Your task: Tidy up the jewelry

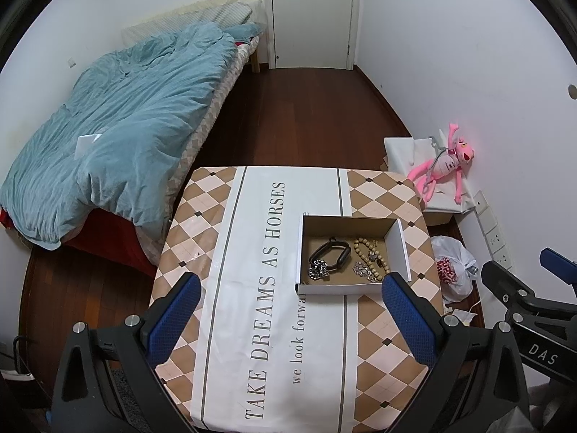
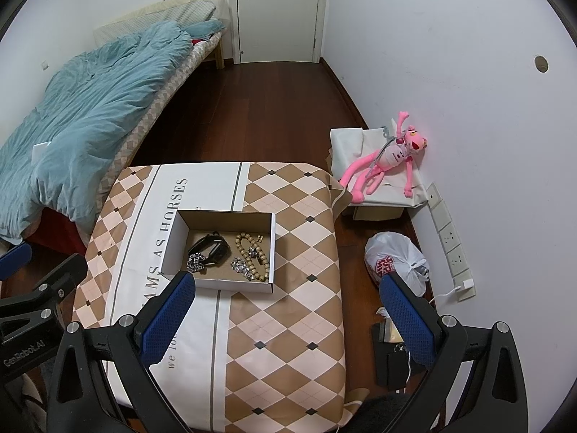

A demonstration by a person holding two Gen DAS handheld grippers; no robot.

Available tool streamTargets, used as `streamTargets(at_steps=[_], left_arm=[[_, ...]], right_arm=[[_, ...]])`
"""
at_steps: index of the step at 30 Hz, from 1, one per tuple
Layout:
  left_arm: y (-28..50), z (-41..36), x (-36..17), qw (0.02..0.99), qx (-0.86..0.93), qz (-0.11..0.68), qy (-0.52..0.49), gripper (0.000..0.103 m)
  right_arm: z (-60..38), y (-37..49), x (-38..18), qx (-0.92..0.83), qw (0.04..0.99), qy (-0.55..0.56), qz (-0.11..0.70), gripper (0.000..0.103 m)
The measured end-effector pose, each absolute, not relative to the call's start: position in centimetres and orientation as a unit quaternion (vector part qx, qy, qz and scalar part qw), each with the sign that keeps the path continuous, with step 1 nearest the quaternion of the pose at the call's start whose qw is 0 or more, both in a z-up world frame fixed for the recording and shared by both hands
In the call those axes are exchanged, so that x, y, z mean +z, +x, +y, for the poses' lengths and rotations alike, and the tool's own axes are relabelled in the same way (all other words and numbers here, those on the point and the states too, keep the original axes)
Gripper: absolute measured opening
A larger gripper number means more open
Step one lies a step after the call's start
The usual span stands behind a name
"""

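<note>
An open cardboard box point(image 1: 396, 243) point(image 2: 173, 238) stands on the table with the checked cloth point(image 1: 252, 324) point(image 2: 288, 324). Inside lie a black band point(image 1: 330, 252) point(image 2: 212, 247), a silver chain point(image 1: 319, 270) point(image 2: 196, 262), a wooden bead bracelet point(image 1: 373, 252) point(image 2: 252, 256) and a sparkly piece point(image 1: 362, 270) point(image 2: 239, 265). My left gripper point(image 1: 290, 319) is open and empty, above the table in front of the box. My right gripper point(image 2: 285, 319) is open and empty, nearer than the box and to its right.
A bed with a blue duvet point(image 1: 119, 126) point(image 2: 83, 108) stands left of the table. A pink plush toy point(image 1: 447, 166) point(image 2: 389, 162) lies on a white box by the right wall. A white plastic bag point(image 1: 454, 270) point(image 2: 396, 259) sits on the wooden floor. A closed door point(image 1: 310, 14) is at the back.
</note>
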State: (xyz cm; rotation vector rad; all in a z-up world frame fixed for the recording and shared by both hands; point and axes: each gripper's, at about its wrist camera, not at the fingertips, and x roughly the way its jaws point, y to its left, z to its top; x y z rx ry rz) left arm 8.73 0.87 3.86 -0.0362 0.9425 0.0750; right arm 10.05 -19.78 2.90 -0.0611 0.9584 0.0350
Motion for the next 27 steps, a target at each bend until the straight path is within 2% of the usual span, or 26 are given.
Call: streamTargets(at_steps=[27], left_arm=[[8.56, 0.82, 4.61, 0.891, 0.036, 0.453, -0.015, 0.102]], right_arm=[[-19.87, 10.19, 3.09, 0.019, 0.887, -0.029, 0.461, 0.103]])
